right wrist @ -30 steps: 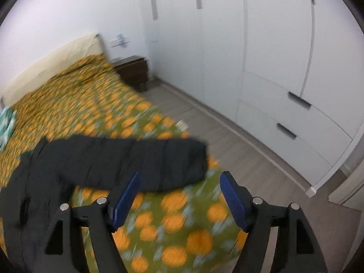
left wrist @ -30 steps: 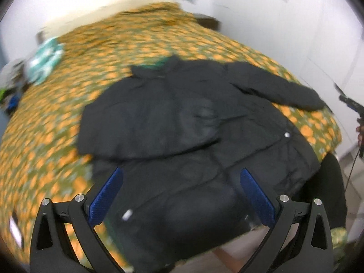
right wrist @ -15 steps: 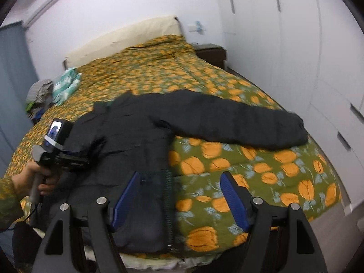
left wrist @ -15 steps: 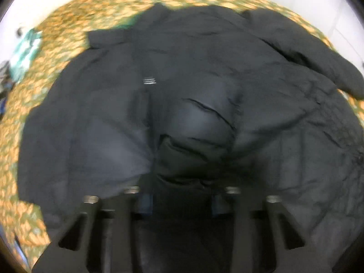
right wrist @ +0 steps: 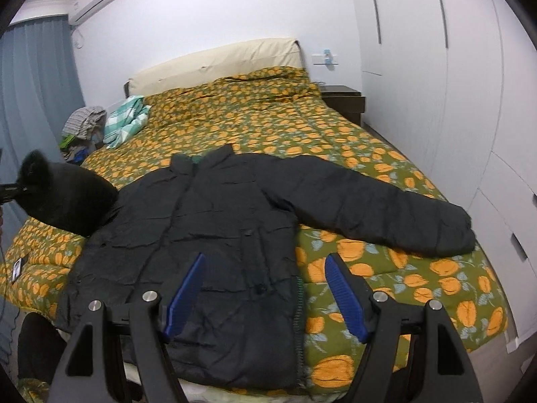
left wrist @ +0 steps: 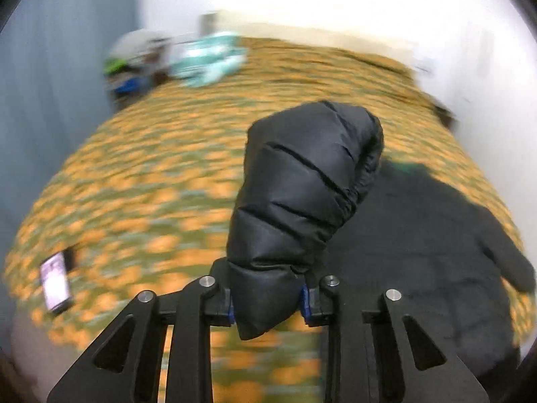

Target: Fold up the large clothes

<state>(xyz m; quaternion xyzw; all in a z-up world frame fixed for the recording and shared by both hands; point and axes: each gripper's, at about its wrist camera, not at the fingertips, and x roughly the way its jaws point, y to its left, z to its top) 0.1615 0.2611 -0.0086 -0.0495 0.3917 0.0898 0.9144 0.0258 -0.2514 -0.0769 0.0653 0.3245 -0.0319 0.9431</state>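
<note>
A black puffer jacket (right wrist: 214, 221) lies face up on the bed (right wrist: 386, 268), its right sleeve (right wrist: 386, 208) stretched out flat toward the wardrobe. My left gripper (left wrist: 268, 302) is shut on the cuff end of the other sleeve (left wrist: 302, 194) and holds it raised above the bed; in the right wrist view that lifted sleeve (right wrist: 63, 198) shows at the left. The jacket body (left wrist: 419, 252) lies to the right in the left wrist view. My right gripper (right wrist: 265, 288) is open and empty, hovering above the jacket's lower hem.
A phone (left wrist: 55, 282) lies on the orange-flowered cover near the bed's left edge; it also shows in the right wrist view (right wrist: 16, 270). Folded green cloth (right wrist: 126, 124) and a pile of clothes (right wrist: 82, 127) sit at the far left. A nightstand (right wrist: 345, 100) and white wardrobe (right wrist: 453, 84) stand on the right.
My left gripper closed on the left sleeve's cuff and lifted it out to the left, off the jacket body. My right gripper swung from the wardrobe side to face the bed, staying open.
</note>
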